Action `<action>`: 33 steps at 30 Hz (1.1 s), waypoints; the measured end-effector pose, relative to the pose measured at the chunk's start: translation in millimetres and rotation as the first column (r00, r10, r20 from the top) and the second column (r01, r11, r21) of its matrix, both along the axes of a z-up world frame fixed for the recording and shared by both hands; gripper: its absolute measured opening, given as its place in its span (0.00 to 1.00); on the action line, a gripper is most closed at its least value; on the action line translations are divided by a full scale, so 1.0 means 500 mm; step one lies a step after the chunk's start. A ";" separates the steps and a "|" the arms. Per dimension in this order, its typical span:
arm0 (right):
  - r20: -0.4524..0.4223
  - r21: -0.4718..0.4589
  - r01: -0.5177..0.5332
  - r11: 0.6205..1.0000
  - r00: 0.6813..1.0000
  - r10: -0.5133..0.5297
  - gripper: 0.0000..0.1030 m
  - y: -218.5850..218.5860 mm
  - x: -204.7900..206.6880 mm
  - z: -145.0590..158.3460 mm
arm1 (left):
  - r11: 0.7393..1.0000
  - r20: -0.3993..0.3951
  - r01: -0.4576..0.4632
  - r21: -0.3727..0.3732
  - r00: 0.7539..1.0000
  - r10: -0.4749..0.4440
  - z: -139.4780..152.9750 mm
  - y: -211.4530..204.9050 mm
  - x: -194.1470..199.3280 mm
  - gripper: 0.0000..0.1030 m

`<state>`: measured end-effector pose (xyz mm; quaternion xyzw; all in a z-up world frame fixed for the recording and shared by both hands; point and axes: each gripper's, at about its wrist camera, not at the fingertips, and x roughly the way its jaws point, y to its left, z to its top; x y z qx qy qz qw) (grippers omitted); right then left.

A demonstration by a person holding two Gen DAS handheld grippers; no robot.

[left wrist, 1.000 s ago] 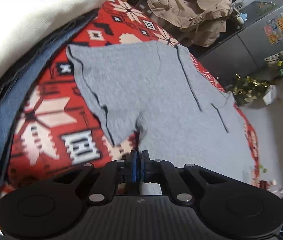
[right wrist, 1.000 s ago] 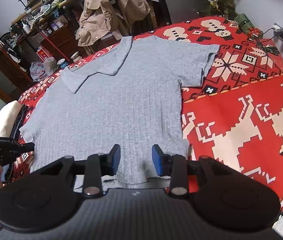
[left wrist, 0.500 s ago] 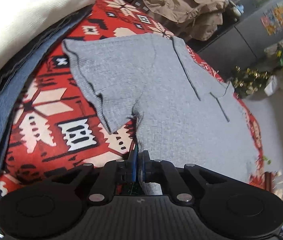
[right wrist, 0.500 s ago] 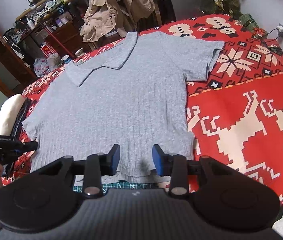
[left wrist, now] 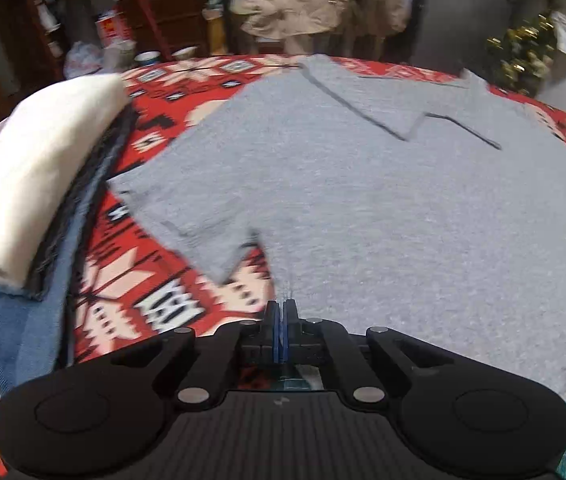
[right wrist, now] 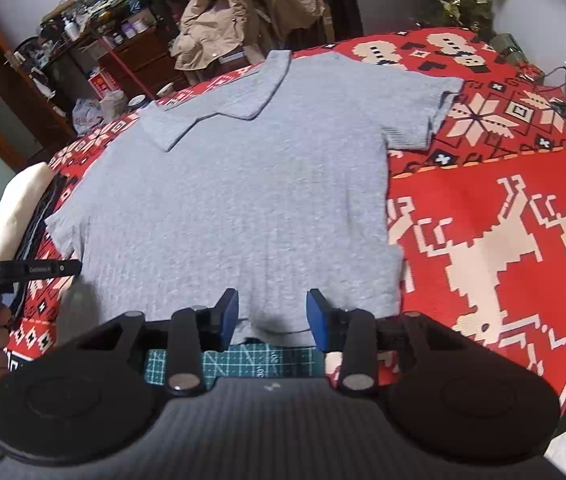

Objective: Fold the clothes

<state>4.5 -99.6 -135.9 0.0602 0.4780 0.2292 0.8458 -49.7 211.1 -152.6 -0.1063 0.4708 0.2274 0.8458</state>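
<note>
Grey polo shirt: spread flat on the red patterned blanket, collar at the far end, hem nearest both tools. Right hand-held gripper: jaws apart, straddling the hem edge without closing on it. Left hand-held gripper: jaws pressed together at the shirt's near side edge; whether fabric is caught between them cannot be told. Left of it, a stack of folded clothes, white piece on top. A green cutting mat shows beneath the hem. Beyond the shirt: a tan jacket, cluttered shelves.
</note>
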 end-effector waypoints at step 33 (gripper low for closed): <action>0.008 0.083 -0.218 0.973 0.976 0.218 0.40 0.164 -0.054 -0.008 | 0.803 0.176 0.019 -0.596 0.978 0.108 -0.030 0.058 -0.134 0.02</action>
